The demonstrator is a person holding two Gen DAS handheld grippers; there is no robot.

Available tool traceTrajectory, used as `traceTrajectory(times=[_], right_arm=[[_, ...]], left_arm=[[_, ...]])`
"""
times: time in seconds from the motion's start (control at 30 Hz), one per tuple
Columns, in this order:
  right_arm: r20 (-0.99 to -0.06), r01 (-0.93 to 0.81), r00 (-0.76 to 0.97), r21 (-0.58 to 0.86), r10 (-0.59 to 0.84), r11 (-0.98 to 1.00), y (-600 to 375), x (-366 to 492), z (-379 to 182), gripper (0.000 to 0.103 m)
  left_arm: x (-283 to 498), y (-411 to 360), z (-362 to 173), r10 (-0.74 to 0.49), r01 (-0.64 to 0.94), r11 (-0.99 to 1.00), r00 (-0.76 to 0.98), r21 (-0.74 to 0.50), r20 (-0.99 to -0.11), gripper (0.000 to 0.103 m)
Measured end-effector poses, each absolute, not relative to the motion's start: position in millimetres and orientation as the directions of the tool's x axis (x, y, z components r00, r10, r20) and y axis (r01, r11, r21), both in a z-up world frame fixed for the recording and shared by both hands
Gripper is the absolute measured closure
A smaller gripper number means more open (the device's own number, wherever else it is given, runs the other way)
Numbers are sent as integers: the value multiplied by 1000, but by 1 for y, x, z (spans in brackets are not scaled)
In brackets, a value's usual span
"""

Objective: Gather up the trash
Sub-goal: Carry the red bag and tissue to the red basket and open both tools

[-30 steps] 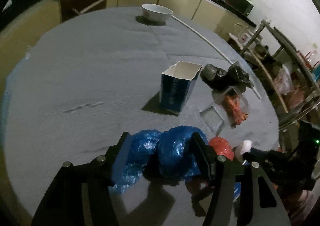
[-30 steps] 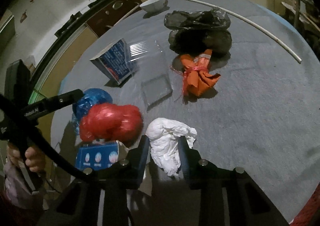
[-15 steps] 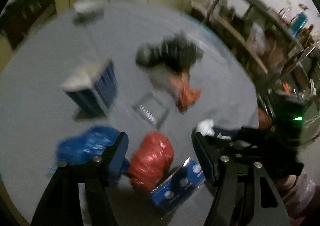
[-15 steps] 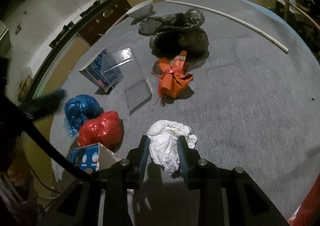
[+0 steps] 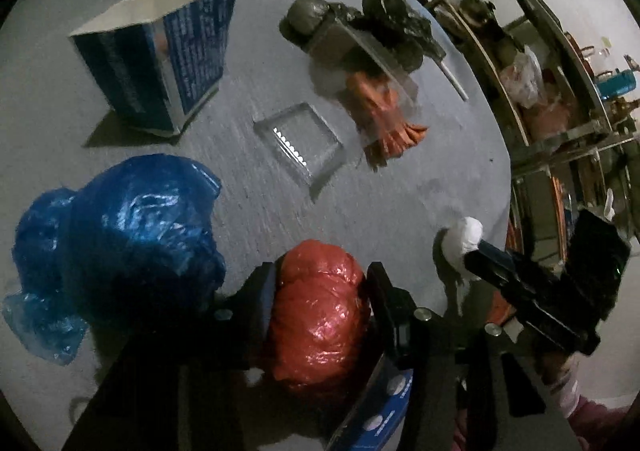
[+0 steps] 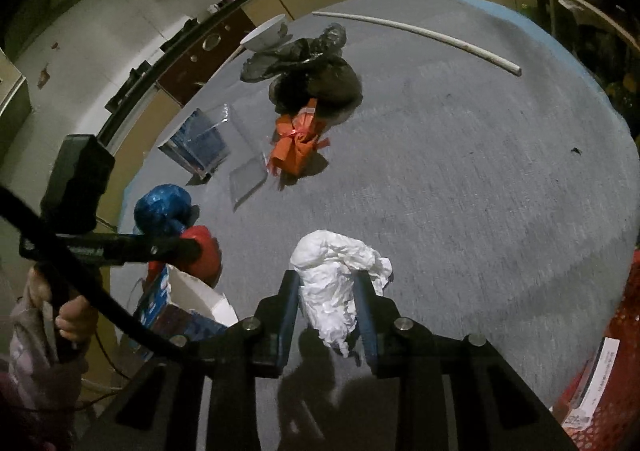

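Note:
My left gripper (image 5: 320, 287) has its fingers around a red plastic bag bundle (image 5: 318, 311) at the table's near edge; they look closed on it. A blue bag bundle (image 5: 120, 223) lies just left of it. My right gripper (image 6: 326, 303) is shut on a white crumpled paper wad (image 6: 336, 275) and holds it above the grey table (image 6: 480, 171). The wad and the right gripper also show in the left wrist view (image 5: 464, 239). The red bundle (image 6: 204, 255) and blue bundle (image 6: 164, 207) show at left in the right wrist view.
On the table lie an open blue carton (image 5: 160, 63), a clear plastic tray (image 5: 300, 147), an orange bag (image 6: 298, 147), black bags (image 6: 316, 79), a white rod (image 6: 420, 35) and a bowl (image 6: 264, 35). A blue-white box (image 6: 180, 311) sits by the red bundle. A red basket (image 6: 608, 363) stands at right.
My left gripper left the blue bundle, swung right and closed around the red bundle. My right gripper lifted the white wad higher above the table.

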State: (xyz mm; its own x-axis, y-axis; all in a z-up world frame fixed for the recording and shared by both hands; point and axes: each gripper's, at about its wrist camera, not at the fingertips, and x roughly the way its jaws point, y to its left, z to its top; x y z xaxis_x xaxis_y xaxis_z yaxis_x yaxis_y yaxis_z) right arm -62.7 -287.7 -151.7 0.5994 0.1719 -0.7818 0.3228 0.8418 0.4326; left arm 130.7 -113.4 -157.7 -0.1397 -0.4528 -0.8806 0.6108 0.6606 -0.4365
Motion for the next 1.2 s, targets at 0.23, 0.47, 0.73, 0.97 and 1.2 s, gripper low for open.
traceTrajectory(times=[0.23, 0.47, 0.73, 0.97, 1.2], right_arm=[[-674, 311, 729, 485, 123, 817, -306, -111, -116, 76], [-629, 320, 766, 556, 136, 767, -328, -140, -104, 76], [-664, 310, 708, 600, 242, 738, -322, -101, -131, 70], [-717, 334, 649, 570, 256, 750, -311, -60, -162, 63], [-716, 310, 663, 530, 220, 789, -286, -36, -163, 43]], left_arm=[[126, -96, -115, -489, 595, 708, 27, -379, -872, 61], [108, -94, -57, -562, 604, 716, 203, -349, -802, 61], [66, -98, -43, -569, 597, 737, 293, -318, -768, 61], [51, -89, -33, -556, 611, 743, 338, -273, -759, 61], [52, -80, -41, -548, 603, 748, 324, -278, -771, 61]])
